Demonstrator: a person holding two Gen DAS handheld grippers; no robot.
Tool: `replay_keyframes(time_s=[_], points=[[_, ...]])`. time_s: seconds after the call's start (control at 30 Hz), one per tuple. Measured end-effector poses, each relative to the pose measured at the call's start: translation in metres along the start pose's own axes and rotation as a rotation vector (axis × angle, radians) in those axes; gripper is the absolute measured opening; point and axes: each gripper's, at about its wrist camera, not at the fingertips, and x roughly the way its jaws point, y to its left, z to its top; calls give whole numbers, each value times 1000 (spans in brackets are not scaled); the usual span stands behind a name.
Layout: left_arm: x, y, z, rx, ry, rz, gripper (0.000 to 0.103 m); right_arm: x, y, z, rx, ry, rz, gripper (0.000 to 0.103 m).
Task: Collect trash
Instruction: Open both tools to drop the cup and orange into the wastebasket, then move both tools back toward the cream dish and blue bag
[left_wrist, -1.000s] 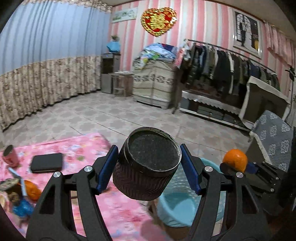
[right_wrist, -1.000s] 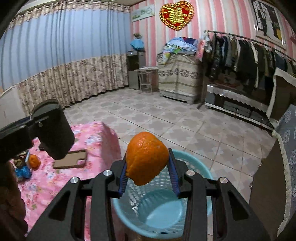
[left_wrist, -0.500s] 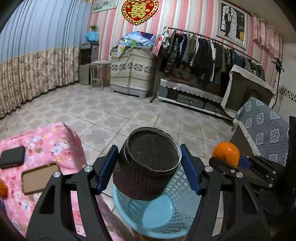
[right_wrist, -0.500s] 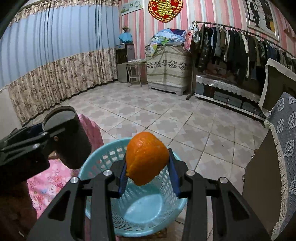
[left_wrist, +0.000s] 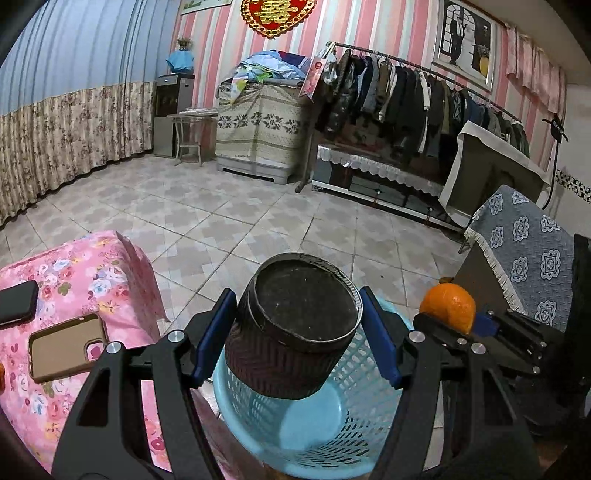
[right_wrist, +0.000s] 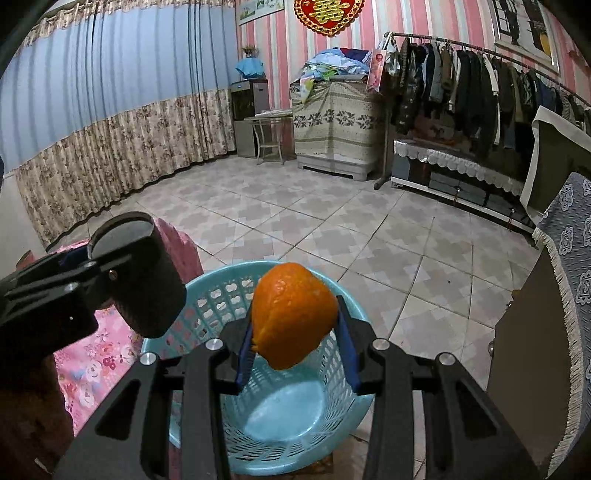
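Orange peel (right_wrist: 293, 314), pinched in the right gripper (right_wrist: 295, 345), and a dark cup (left_wrist: 295, 326) clamped by the left gripper (left_wrist: 297, 341) hang above the blue basket (right_wrist: 347, 424) at lower centre; next, likely release both.

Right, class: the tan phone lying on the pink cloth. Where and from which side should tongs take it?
The tan phone lies flat, camera side up, on the pink floral cloth. Come from above and pinch across its two long edges near the middle: the narrow width suits the tongs, and its flat back offers nothing to pinch.
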Motion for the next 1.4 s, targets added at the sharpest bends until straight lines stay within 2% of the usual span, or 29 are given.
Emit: replay_keyframes(time_s=[0.27, 0.33, 0.37, 0.63, 0.9, 1.13, 1.4], points=[[7, 2, -2, 1, 7, 0, 67, 6, 2, -4, -4, -2, 2, 42], [7, 2, -2, 3, 4, 8, 70, 8, 0, -5, 7, -10, -5, 53], [7, 3, -3, 3, 4, 11, 71, 8, -1, -6, 13, -15, -1, 54], [9, 4, -5, -7, 5, 12, 71, 12, 0, -7, 23, -11, -2, 55], [-6, 16, -8, -20, -6, 33, 71, 7, 0, -8, 17, -22, -9, 55], [-41, 44, -10, -23, -36, 98, 71, -15, 25, -15, 9, -47, -24, 60], [-125, 116, -23, -57, -91, 225, 75, -50, 102, -18, -46, -79, 48, 63]])
